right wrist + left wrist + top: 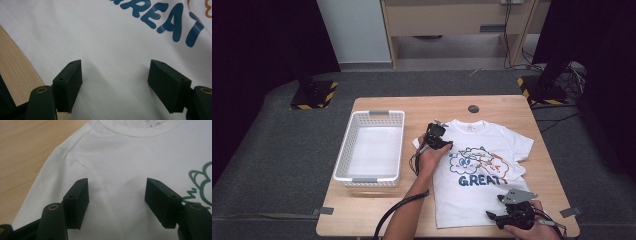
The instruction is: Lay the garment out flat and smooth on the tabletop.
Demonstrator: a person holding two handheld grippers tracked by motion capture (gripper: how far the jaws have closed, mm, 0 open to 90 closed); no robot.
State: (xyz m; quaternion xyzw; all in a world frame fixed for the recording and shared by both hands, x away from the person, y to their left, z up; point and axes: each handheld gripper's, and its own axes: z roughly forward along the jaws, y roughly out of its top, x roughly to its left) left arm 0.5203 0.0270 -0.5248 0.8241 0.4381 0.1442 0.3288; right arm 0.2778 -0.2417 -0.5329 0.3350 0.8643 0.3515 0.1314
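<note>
A white T-shirt (477, 170) with a cartoon print and the blue word GREAT lies flat on the wooden table (377, 205), collar to the far side. My left gripper (435, 134) hovers over its left shoulder, close below the collar. In the left gripper view that gripper (116, 203) stands open over plain white cloth (130, 162) with nothing between its jaws. My right gripper (507, 212) is at the shirt's lower right hem. In the right gripper view it (113, 86) is open above the cloth (100, 35), just under the blue lettering (172, 22).
An empty white plastic basket (343, 150) stands on the left part of the table. A small dark round grommet (473, 108) sits near the far edge. Black-and-yellow striped stand bases (314, 95) rest on the grey floor beyond the table.
</note>
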